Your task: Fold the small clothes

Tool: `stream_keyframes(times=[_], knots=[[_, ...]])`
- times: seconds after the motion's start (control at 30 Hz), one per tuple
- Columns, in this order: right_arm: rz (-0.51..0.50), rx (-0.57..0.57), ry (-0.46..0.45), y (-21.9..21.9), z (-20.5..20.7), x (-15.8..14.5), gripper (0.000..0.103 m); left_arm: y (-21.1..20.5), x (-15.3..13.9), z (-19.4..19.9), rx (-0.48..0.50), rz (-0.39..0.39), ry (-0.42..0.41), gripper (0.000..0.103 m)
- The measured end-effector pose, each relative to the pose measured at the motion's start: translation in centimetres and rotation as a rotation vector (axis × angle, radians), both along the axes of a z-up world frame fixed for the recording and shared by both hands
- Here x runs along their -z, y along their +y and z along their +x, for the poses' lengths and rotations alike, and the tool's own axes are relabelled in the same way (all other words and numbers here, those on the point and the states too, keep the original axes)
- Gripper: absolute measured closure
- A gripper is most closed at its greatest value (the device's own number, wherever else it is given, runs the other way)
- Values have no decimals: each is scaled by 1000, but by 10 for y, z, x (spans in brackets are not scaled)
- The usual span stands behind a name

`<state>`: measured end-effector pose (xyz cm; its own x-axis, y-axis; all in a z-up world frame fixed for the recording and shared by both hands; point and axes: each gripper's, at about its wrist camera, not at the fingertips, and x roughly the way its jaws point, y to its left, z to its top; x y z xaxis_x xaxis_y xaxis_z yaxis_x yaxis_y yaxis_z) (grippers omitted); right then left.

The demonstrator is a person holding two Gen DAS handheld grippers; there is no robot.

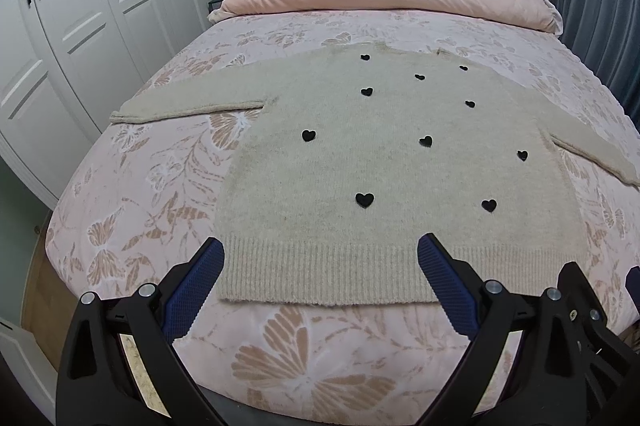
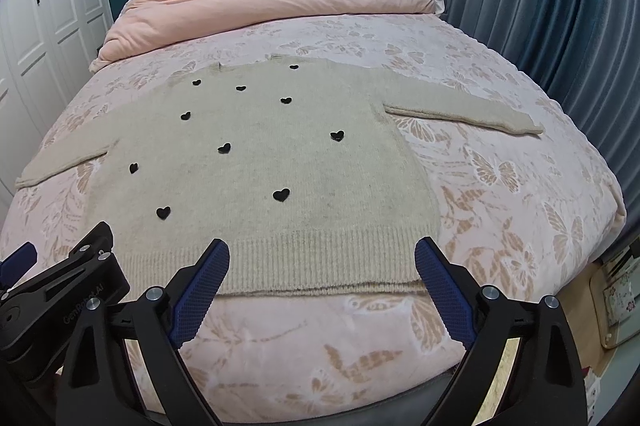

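Sweater (image 1: 360, 162), beige knit with small black hearts, lies spread flat and face up on the bed (image 1: 320, 358), sleeves out to either side, ribbed hem (image 1: 320, 274) nearest both tools. No fold looks begun.

Both tools stand wide apart and hold nothing. The left tool (image 1: 320, 266) hangs just short of the hem, with the hem's left half lying between and just ahead of its fingertips. The right tool (image 2: 322, 266) sits the same way over the hem's right half; its right finger (image 2: 440, 286) lines up near the hem's right corner.

Risks, as I judge them: the knit is thick and soft, so a bite taken too deep could pinch the flowered bedcover along with the hem and drag it up. A shallow bite could catch only the top layer, letting front and back slide apart and the fold go crooked. Uneven lifting by the two tools would skew the body, and the outstretched left sleeve (image 1: 188, 106) and right sleeve (image 2: 460, 114), well ahead of the tools, may trail and bunch.
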<state>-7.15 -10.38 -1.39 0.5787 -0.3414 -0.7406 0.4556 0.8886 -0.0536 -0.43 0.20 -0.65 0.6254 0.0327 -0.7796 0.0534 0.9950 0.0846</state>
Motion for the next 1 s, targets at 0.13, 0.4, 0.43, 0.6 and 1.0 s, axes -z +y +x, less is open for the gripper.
stream_keyframes(times=[0.13, 0.4, 0.43, 0.6, 1.0], knots=[[2, 3, 1, 1, -1, 1, 10, 0, 0, 0, -2, 0, 1, 8], [9, 3, 3, 0, -1, 1, 10, 1, 0, 0, -3, 0, 1, 8], [9, 4, 3, 0, -1, 1, 10, 1, 0, 0, -3, -1, 0, 8], [11, 4, 3, -1, -1, 1, 10, 1, 0, 0, -3, 0, 0, 8], [20, 7, 5, -2, -1, 2, 10, 2, 0, 0, -1, 3, 0, 8]])
